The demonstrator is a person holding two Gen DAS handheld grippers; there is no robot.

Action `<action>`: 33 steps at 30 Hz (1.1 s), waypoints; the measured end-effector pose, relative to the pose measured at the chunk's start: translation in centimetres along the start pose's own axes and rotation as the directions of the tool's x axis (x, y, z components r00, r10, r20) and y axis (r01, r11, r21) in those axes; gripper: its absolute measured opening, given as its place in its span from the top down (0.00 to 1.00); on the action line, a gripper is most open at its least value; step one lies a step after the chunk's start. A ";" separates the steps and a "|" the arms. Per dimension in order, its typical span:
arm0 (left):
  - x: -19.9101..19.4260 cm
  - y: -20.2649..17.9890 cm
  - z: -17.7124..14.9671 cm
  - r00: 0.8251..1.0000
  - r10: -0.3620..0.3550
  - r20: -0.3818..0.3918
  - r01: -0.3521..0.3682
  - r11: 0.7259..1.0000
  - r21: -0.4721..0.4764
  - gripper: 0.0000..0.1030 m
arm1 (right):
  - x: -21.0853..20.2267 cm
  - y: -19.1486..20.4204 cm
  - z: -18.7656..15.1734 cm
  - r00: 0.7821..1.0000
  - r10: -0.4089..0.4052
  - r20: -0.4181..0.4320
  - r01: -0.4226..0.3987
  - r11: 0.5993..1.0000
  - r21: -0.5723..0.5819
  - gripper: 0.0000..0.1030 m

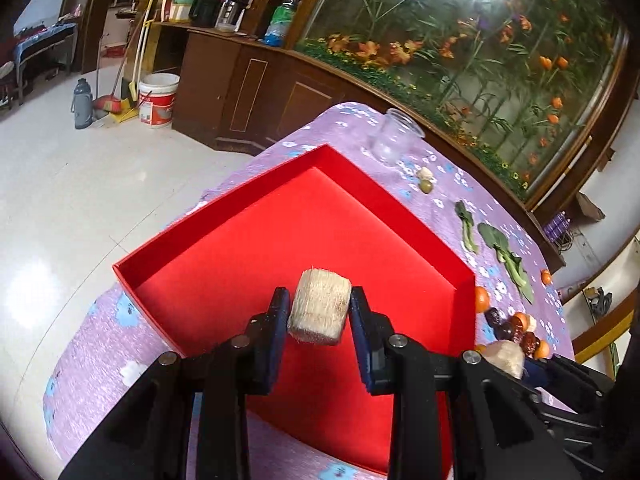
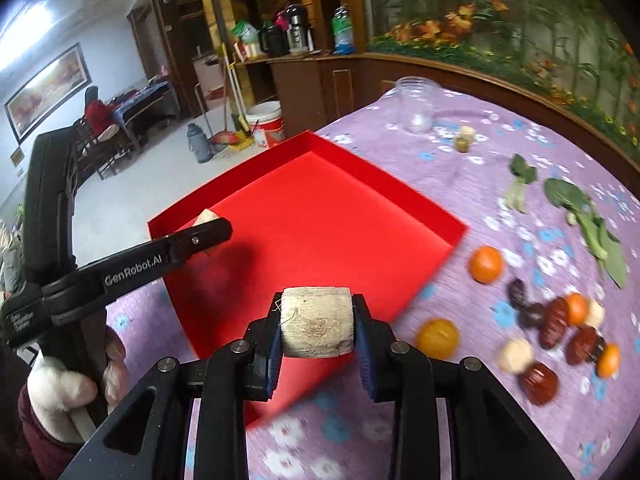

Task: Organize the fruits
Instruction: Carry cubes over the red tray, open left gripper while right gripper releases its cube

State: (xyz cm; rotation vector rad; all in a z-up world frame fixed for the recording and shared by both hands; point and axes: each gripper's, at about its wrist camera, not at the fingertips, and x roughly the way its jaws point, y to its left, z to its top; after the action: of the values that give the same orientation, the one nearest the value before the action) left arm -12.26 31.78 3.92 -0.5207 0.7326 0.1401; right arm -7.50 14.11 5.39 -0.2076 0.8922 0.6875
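My left gripper [image 1: 319, 304] is shut on a pale fibrous chunk [image 1: 319, 312] and holds it over the near part of the open red box [image 1: 304, 216]. In the right wrist view, my right gripper [image 2: 318, 312] is shut on a second pale fibrous chunk [image 2: 316, 326] above the near edge of the red box [image 2: 320, 216]. There the left gripper [image 2: 216, 230] reaches over the box's left corner with its chunk [image 2: 205, 216]. Oranges [image 2: 485, 264], dark red dates [image 2: 554, 320] and more pale chunks [image 2: 516, 356] lie loose on the cloth to the right.
The purple flowered tablecloth [image 2: 400, 140] covers the table. A clear plastic cup [image 2: 416, 104], a green olive-like fruit [image 2: 463, 143] and leafy greens [image 2: 580, 216] lie farther back. A gloved hand [image 2: 60, 384] holds the left gripper. A wooden cabinet [image 1: 248, 80] and white bucket [image 1: 158, 98] stand beyond the table.
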 end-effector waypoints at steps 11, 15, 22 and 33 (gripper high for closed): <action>0.7 1.0 0.6 1.000 0.017 0.009 -0.016 1.000 -0.005 0.72 | 5.5 0.9 0.9 0.996 0.014 -0.086 -0.014 1.000 0.004 0.67; 0.9 0.9 0.9 1.000 0.010 0.008 -0.010 1.000 0.003 0.72 | 6.0 1.2 0.8 0.995 0.014 -0.094 -0.014 1.000 0.000 0.67; 0.5 1.1 0.9 1.000 0.009 0.019 -0.008 1.000 -0.025 0.60 | 6.0 1.7 0.6 0.996 0.015 -0.092 -0.015 1.000 -0.008 0.67; -1.9 1.9 0.9 0.998 0.009 0.056 -0.003 0.995 -0.103 0.42 | 3.7 2.1 0.6 0.999 0.041 -0.020 -0.041 0.999 -0.005 0.44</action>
State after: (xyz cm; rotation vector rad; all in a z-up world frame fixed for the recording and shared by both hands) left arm -13.64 33.98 4.97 -0.6105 0.6741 0.1981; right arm -6.84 17.71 3.12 -0.2021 0.9156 0.7269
